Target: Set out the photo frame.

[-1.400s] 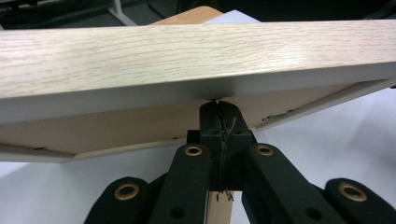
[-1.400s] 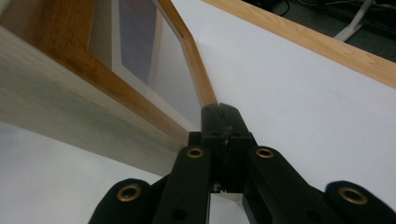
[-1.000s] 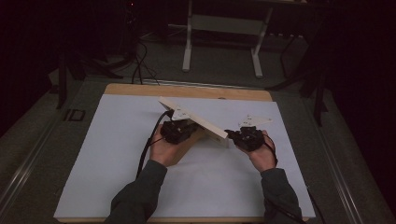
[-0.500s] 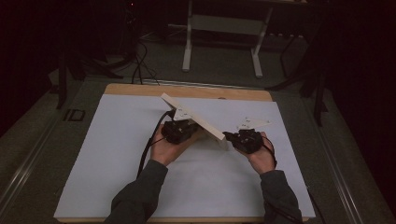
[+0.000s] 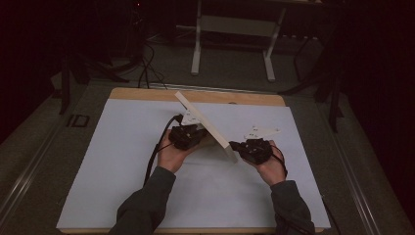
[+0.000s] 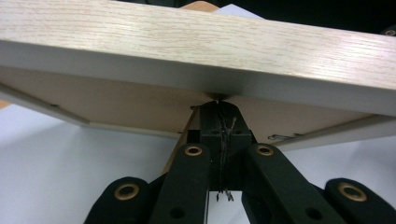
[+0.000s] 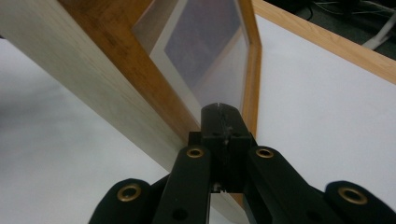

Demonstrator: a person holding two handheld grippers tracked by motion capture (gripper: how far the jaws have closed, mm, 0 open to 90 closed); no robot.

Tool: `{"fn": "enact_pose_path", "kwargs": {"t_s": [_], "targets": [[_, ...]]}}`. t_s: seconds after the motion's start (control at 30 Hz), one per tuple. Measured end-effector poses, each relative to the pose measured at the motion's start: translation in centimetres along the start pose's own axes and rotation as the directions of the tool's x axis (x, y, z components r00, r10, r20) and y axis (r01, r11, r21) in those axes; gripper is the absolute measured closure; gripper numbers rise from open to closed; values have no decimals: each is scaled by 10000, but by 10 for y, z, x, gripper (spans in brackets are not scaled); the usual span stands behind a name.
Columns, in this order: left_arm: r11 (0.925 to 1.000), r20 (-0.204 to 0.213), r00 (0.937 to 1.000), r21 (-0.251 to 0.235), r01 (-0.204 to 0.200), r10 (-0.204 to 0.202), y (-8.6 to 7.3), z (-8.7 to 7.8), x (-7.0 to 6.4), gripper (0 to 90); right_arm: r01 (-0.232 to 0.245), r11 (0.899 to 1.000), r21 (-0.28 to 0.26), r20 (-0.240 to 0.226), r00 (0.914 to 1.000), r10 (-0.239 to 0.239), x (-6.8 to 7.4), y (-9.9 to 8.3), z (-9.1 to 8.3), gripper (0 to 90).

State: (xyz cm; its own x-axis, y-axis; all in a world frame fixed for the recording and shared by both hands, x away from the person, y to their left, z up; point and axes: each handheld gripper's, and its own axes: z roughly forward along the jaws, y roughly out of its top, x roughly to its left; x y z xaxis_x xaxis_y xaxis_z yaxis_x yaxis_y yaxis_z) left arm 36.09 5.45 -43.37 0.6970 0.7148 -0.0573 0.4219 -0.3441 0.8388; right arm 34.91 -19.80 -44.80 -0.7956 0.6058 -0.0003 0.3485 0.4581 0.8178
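Work in hand: a wooden picture frame [image 5: 205, 126] is being handled by both grippers above the white sheet [image 5: 112, 161] that covers the table [image 5: 147, 94].
Frame position: over the middle of the sheet, nearer the table's far edge than the near one, standing on edge and tilted, running from far-left to near-right; I cannot tell whether its lower edge touches the sheet.
Frame detail: pale wood-grain rim; the right gripper view shows a glazed front with a print behind it [image 7: 201, 42]; the left gripper view shows a brown backing board [image 6: 116, 105].
Left gripper [image 5: 188, 137]: jaws drawn narrow, pressed together at the backing, where a folding stand [image 6: 219, 128] seems to sit; whether they pinch it cannot be told.
Right gripper [image 5: 244, 148]: jaws closed to a narrow gap at the frame's near-right end, apparently clamped on the rim.
Done so far: frame raised off flat and steadied from both sides.
Left to do, as I judge it: free the stand at the back, set the frame upright on the sheet, let go.
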Motion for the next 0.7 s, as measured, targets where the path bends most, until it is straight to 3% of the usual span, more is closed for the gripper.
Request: {"fn": "enact_pose_path", "kwargs": {"t_s": [0.7], "targets": [[9998, 204, 9997, -143, -106, 109, 0, 3, 4, 900, 352, 9994, -62, -595, 9976, -355, 13, 4, 2, 900]]}}
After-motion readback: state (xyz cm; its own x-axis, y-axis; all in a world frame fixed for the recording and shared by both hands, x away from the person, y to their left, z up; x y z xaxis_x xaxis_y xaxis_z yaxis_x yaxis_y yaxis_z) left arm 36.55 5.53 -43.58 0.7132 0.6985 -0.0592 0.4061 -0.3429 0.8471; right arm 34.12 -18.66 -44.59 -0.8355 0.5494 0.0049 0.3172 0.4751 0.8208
